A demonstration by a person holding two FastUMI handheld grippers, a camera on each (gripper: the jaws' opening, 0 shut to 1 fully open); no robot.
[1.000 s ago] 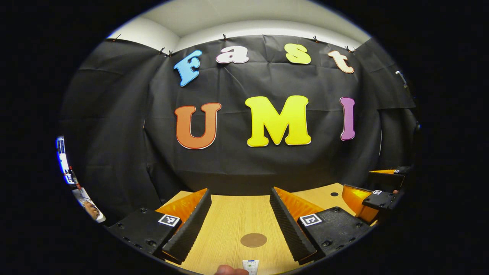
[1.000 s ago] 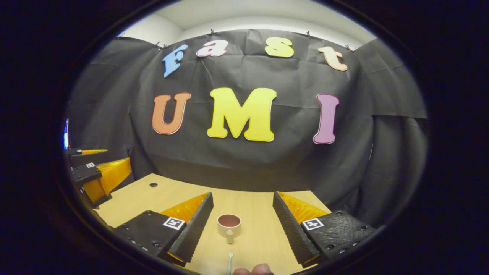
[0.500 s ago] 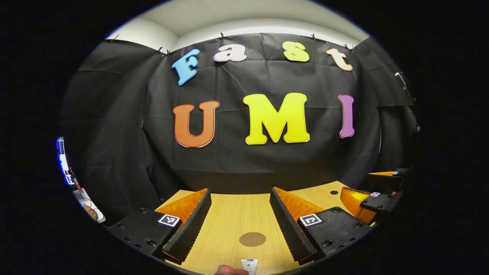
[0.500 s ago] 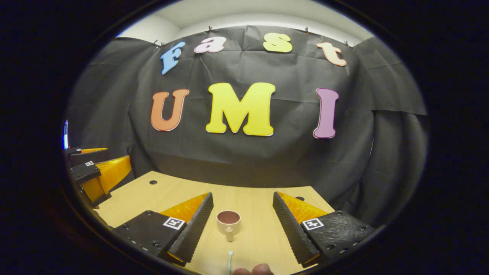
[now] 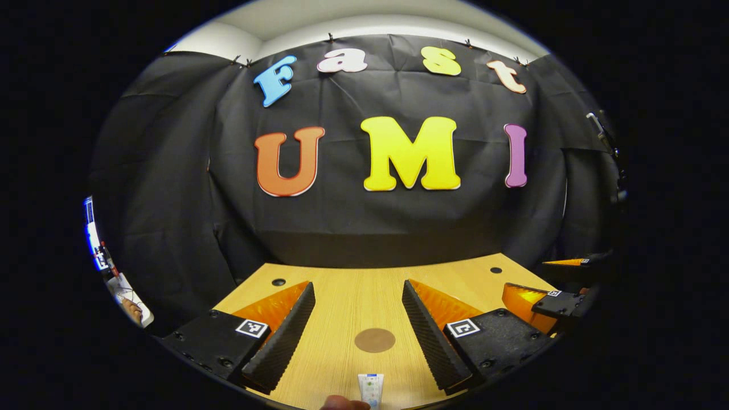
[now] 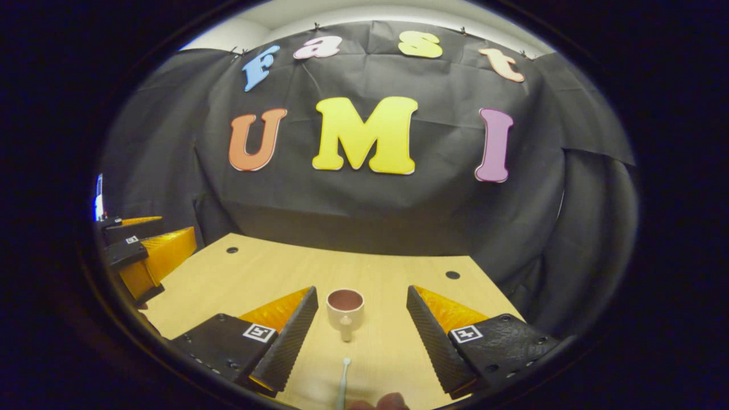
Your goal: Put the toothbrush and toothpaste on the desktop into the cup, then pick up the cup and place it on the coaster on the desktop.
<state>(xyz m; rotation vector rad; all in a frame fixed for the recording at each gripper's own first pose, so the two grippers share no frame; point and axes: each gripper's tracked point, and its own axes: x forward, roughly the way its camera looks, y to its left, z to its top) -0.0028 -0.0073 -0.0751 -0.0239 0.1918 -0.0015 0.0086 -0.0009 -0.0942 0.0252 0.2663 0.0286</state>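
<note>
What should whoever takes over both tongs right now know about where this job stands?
Left tongs: open, holding nothing, above the desktop; the coaster lies between the fingers, the toothpaste just nearer.
Right tongs: open, holding nothing; the cup stands upright ahead between the fingers, handle toward the camera, with the toothbrush lying nearer.
Done: nothing yet; cup looks empty and is off the coaster.
Left: toothbrush and toothpaste into the cup, then the cup onto the coaster.
</note>
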